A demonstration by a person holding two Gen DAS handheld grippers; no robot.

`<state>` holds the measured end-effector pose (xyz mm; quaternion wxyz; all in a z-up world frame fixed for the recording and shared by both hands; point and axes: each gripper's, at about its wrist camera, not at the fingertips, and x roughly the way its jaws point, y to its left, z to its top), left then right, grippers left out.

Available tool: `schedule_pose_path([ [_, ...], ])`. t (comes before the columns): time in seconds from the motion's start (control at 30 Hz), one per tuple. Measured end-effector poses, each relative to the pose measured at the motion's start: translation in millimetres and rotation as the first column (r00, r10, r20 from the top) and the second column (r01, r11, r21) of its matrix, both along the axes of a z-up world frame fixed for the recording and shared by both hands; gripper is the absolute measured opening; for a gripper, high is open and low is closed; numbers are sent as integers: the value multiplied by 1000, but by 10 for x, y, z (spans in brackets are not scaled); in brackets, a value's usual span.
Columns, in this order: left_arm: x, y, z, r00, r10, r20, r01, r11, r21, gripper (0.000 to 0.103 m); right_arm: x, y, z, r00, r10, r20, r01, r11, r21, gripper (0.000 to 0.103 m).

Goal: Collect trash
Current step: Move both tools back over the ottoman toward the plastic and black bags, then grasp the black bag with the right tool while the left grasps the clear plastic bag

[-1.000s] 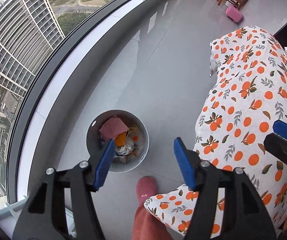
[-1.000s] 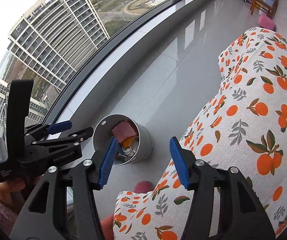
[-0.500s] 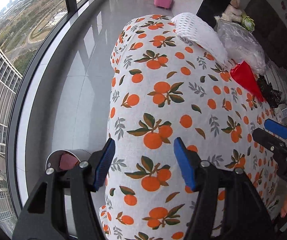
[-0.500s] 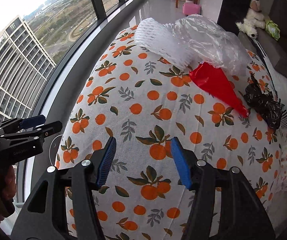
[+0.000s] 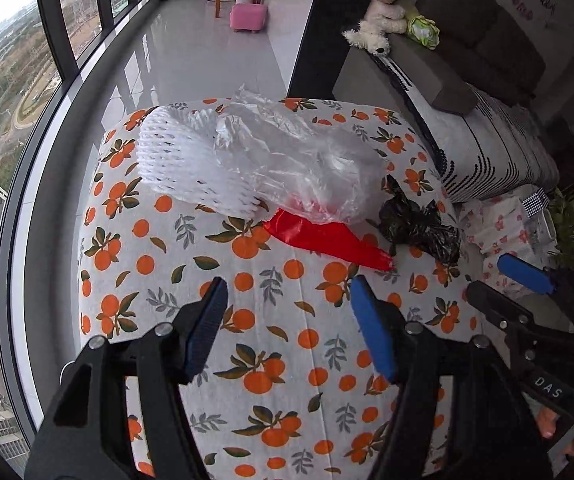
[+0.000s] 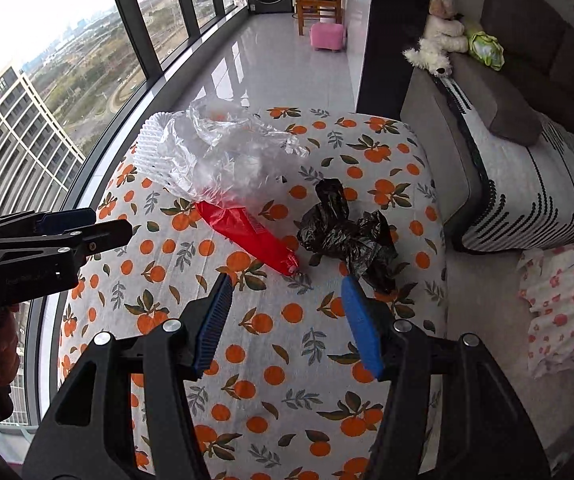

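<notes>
A desk (image 5: 271, 360) draped in an orange-print cloth carries all the trash, and the red wrapper (image 5: 327, 240) near its middle serves as the landmark. Farthest left of the wrapper, toward the window, lies a white foam fruit net (image 5: 183, 160). A crumpled clear plastic bag (image 5: 295, 160) overlaps the net's right part and covers the wrapper's far end. Just right of the wrapper's near tip sits a crumpled black plastic bag (image 5: 419, 228), close to it, though contact between them is hard to judge.

The left hand-held gripper (image 5: 287, 320) hovers over the cloth on the near side of the wrapper, its blue-padded jaws spread wide with nothing between them. The right hand-held gripper (image 6: 285, 320) hangs just short of the wrapper's near tip, jaws likewise parted and empty; its right pad (image 6: 361, 320) is next to the near edge of the black bag.

In the right wrist view the left hand-held gripper appears well left of the wrapper, out over the window-side edge of the desk.

Right of the desk, beyond the black bag, stands a grey sofa (image 6: 527, 112) with a striped cover (image 6: 527, 184) and a plush dog (image 6: 439, 36) on its arm
</notes>
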<state>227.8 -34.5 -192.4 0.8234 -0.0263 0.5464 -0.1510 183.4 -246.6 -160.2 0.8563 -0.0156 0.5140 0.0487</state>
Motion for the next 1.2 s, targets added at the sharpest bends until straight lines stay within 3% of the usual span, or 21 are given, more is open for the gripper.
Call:
schedule_pose_path([
  [0.27,435,-510,-223,999,6,-37,-6,1000,5,65,289,-334,-133,1000,19,-24,-19,1000,3,55],
  [0.53,670,-643,-468,998,50,-45,-47,996,69,65,536,-390,-463,996,67,-59,-68,998,-16,55],
  [0.67,676,-694,-575,998,42,-51,-37,996,84,60,652,-400,-629,994,78,-77,-80,997,-19,55],
  [0.77,643,-729,-663,997,30,-69,-24,996,90,52,750,-390,-759,992,86,-95,-89,996,-26,55],
  [1.1,668,-749,-904,995,15,-100,-6,996,92,8,936,-408,-1024,987,89,-134,-94,995,-34,58],
  [1.13,665,-751,-911,995,13,-98,-4,996,91,4,943,-408,-1029,986,89,-137,-94,995,-30,56],
  [1.2,653,-749,-909,996,10,-85,-3,996,91,1,949,-394,-1023,986,93,-141,-97,995,-17,40],
])
